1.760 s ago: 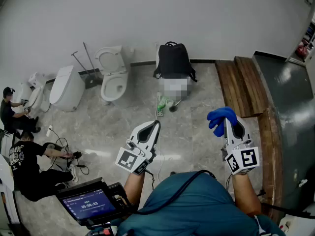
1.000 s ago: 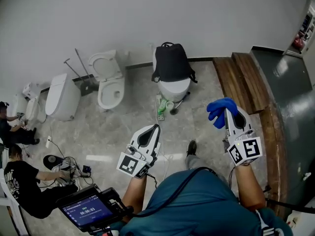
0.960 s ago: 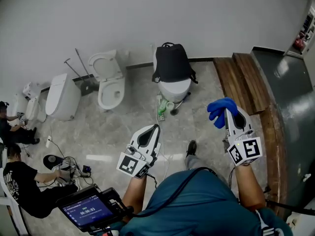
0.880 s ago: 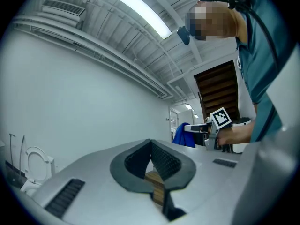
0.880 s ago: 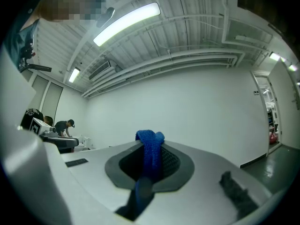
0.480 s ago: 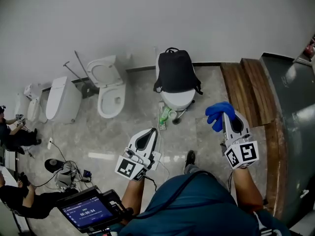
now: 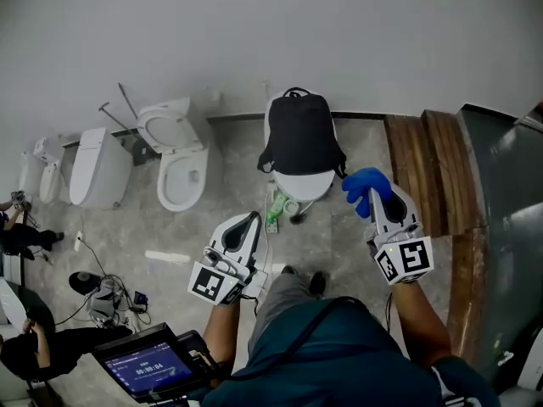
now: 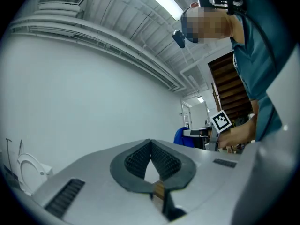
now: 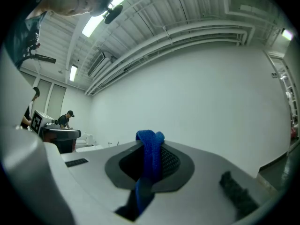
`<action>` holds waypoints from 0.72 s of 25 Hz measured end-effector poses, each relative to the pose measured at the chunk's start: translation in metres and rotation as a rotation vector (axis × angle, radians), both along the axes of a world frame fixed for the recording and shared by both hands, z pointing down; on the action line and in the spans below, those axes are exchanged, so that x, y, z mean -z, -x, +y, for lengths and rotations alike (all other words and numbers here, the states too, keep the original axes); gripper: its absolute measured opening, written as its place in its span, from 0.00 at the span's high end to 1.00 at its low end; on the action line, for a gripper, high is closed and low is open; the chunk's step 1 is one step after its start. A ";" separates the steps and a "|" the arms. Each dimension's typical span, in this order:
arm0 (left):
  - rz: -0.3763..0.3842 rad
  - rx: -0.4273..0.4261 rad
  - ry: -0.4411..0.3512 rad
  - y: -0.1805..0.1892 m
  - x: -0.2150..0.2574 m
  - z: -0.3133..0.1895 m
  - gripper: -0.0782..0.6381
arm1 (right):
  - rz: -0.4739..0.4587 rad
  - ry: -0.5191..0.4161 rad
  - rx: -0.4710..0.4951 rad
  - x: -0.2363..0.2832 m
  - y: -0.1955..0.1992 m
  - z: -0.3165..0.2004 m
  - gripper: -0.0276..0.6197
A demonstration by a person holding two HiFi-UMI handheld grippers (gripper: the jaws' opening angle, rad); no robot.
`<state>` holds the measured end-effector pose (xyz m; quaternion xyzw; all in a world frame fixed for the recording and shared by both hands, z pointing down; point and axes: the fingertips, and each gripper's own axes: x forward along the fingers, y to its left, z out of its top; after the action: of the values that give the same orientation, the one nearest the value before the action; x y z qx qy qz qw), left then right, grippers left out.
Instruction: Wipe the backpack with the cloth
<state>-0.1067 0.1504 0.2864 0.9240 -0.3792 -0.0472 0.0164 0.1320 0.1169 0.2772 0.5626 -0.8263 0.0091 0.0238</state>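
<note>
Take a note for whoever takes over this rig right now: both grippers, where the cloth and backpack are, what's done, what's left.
Left gripper: jaws shut, empty, held in the air.
Right gripper: jaws shut on the blue cloth, raised.
Backpack: upright on a toilet by the wall, ahead of both grippers, not touched by either.
Done: cloth is in hand.
Left: reach the backpack and wipe it.

Teal short-sleeved shirt (image 7: pixel 339 350); black cable (image 7: pixel 288 325) across chest; grey trousers (image 7: pixel 276 299); dark shoes (image 7: pixel 316 283); left tongs (image 7: pixel 253 220), right tongs (image 7: pixel 382 200): grey-white shells, black ribbed pads (image 8: pixel 164 161), black-and-white marker cubes (image 7: pixel 212 282).
</note>
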 end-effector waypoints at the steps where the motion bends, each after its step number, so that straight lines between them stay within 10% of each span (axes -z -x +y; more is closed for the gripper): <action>1: 0.000 0.006 0.003 0.001 -0.003 -0.019 0.89 | 0.002 0.004 0.006 -0.005 0.002 -0.019 0.92; 9: -0.014 -0.038 -0.051 -0.012 0.002 -0.038 0.89 | 0.017 -0.035 -0.015 -0.007 -0.005 -0.029 0.92; 18: 0.007 -0.124 -0.019 -0.006 -0.028 -0.188 0.89 | 0.044 0.005 -0.069 -0.049 0.005 -0.170 0.92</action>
<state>-0.1002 -0.0376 0.3144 0.9457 -0.3205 -0.0532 0.0117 0.1273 -0.0527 0.3260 0.5909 -0.8056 -0.0003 0.0433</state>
